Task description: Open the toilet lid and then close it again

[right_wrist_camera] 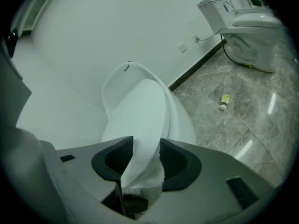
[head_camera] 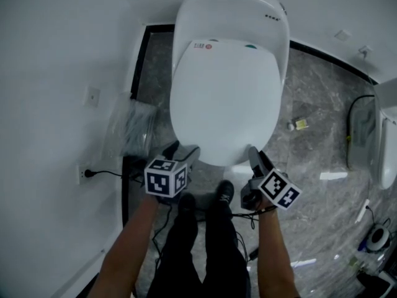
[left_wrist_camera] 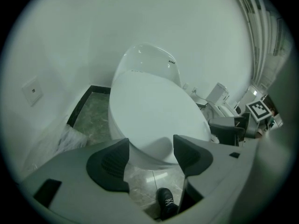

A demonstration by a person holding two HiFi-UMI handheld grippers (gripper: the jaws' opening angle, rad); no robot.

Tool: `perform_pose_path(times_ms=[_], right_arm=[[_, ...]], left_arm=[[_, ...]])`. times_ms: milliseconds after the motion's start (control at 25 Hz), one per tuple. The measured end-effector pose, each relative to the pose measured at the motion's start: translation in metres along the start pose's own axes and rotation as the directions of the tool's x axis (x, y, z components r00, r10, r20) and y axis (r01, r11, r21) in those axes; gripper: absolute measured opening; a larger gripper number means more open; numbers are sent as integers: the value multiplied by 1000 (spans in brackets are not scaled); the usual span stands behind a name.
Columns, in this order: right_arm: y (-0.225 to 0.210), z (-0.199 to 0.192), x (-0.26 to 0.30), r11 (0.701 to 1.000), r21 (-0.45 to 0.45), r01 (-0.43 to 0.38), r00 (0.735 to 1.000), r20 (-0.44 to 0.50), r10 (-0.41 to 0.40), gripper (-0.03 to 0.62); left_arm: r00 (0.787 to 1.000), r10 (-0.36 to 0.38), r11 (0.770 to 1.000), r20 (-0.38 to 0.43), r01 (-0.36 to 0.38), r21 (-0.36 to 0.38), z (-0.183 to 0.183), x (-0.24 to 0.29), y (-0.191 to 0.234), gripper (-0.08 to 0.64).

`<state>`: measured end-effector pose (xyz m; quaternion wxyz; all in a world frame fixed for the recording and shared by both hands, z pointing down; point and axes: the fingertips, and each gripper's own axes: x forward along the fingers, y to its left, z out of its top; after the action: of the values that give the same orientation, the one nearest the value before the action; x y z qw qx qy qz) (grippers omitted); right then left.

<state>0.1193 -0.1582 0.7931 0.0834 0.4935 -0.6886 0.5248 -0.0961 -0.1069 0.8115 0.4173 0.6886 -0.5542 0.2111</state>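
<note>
The right claw [right_wrist_camera: 146,146] is clenched on the front edge of the lid [right_wrist_camera: 140,111]; in the right gripper view both dark pads [right_wrist_camera: 117,160] sit against the white rim, one on each side, with no gap showing. From above, that claw [head_camera: 254,157] meets the lid [head_camera: 226,98] at its front right corner, with its marker cube just behind on the wrist side.

The left claw [left_wrist_camera: 150,146] is released; its two jaws stand well apart, and the rounded nose of the lid [left_wrist_camera: 149,106] shows between them without either pad touching it. In the head view it [head_camera: 183,151] hovers just beside the lid's front left edge.

The lid itself lies down flat over the bowl, covering it whole; the toilet [head_camera: 229,11] stands with its back to the white wall [head_camera: 49,73], its body rising behind the lid hinge.

Below the claws a black shoe [head_camera: 224,194] and dark trouser legs show, planted right in front of the bowl; a bare forearm leads back from each claw.

The floor [head_camera: 322,148] is grey marbled tile with a dark skirting line along the wall. A crumpled plastic bag [head_camera: 133,129] lies to the left of the bowl; a wall socket [head_camera: 84,174] with a black plug sits low on the wall near it. To the right, a small bottle [head_camera: 300,124] lies on the tile, and a second toilet [right_wrist_camera: 252,31] stands well apart, against the far wall.
</note>
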Motion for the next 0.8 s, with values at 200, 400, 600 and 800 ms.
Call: perform_pose_path(times_ms=[200,400,600,800], right_arm=[[2,3,-4,998,65,-12,1000,2,12,186],[1,7,-10,994,107,4,1000,20,-6,129],[5,13,-16,996,94,-4,1000,24,2,98],[14,19,-23,994,108,-26,999,40,22,98]], left_arm=[[999,-27,987,-25,30,156,-1,-12,-12,236],[998,-16,983,-66,27,179,-21,-23,-8,196],[995,-10,981,-97,29,192,-38,-18,-17,80],[999,-34,977,-42,42,207,-20,-20,-33,39]])
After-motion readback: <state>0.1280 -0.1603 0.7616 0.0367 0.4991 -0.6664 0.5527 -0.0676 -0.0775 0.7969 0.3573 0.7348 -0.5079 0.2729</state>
